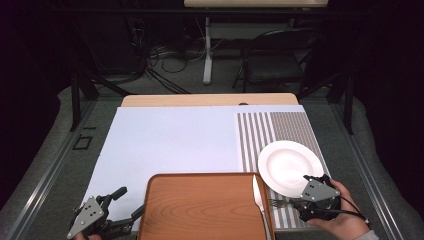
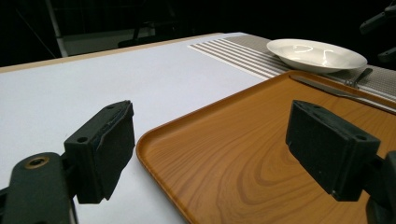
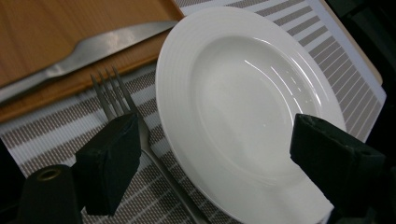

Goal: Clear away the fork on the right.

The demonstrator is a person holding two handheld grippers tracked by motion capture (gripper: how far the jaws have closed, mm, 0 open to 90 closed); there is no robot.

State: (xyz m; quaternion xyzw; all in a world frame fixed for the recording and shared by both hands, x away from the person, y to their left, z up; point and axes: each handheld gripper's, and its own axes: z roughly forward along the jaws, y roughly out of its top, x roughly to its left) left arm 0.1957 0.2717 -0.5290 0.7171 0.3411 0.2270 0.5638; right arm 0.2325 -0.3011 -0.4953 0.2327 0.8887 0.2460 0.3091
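While the right gripper [image 3: 210, 158] holds its jaws spread over the round white ceramic plate's [image 3: 247, 98] near rim, the slim metal fork [image 3: 122, 109] lies beside the left jaw, tines toward eleven o'clock.

I see the plate [image 1: 290, 166] on the mat [image 1: 272, 127] right of the tray [image 1: 205, 207], with the fork [image 1: 278, 202] between them and the knife [image 1: 258, 196] on the tray's right edge.

My right gripper [image 1: 300, 202] by the white plate [image 1: 290, 164], over what may be a fork [image 1: 280, 202], my left gripper [image 1: 127, 205] beside the brown tray [image 1: 205, 207]
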